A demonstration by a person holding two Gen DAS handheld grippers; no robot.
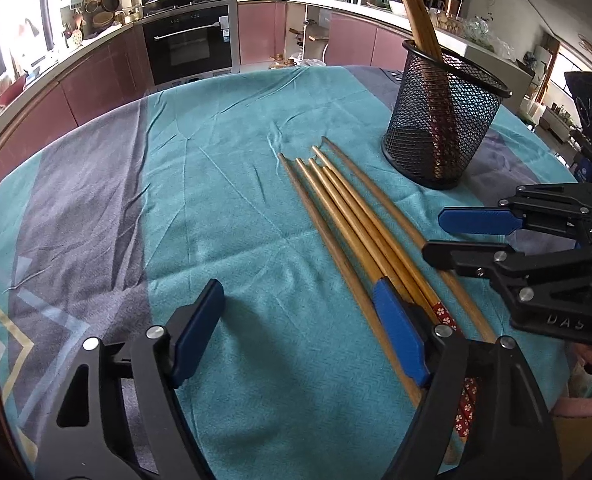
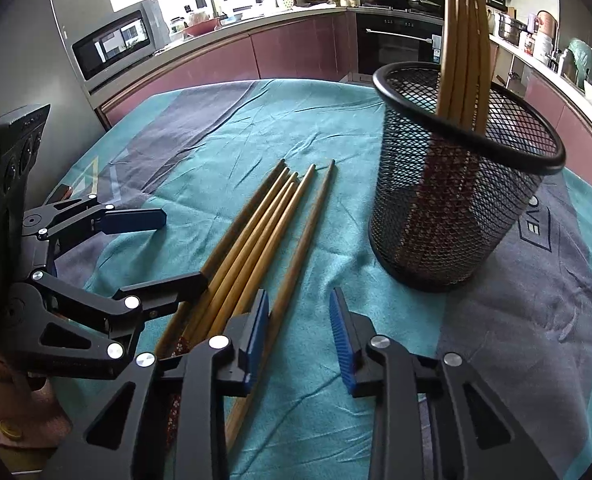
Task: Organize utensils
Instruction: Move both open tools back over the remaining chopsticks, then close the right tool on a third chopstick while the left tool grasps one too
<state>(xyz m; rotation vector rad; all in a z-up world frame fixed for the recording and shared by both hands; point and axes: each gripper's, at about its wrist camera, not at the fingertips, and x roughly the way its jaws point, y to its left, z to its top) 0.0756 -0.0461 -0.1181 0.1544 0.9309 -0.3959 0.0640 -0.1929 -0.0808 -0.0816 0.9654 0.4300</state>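
Tongs first: the left tongs (image 1: pixel 297 334) stand spread wide over the teal cloth (image 1: pixel 224 200) that covers the surface, pinching nothing, and their right blue pad (image 1: pixel 399 334) sits over the thick ends of the loose chopsticks (image 1: pixel 347 216), though whether it touches them cannot be told. The right tongs (image 2: pixel 299 340) are likewise spread and empty, their left pad (image 2: pixel 256 340) just beside the outermost stick of the bundle, which runs up between the two pads' line and slightly left of the gap. From the left wrist view the right tongs (image 1: pixel 455 236) come in from the right side, one finger lying across that outermost chopstick. From the right wrist view the left tongs (image 2: pixel 176 248) reach in from the left, the nearer black finger resting over the bundle's thick ends. Six wooden chopsticks lie side by side ahead of both tongs, tips pointing away and fanning a little apart, with red flowered ends (image 1: pixel 445 318) near the tongs. Beyond the tips and to the right of them stands the black mesh holder (image 1: pixel 443 120), upright on the cloth, well apart from either set of tongs. More chopsticks in the holder (image 2: pixel 465 40) lean against its far rim, patterned ends down. Behind the surface are pink kitchen cabinets (image 1: pixel 262 32) and a built-in oven (image 1: pixel 188 40).
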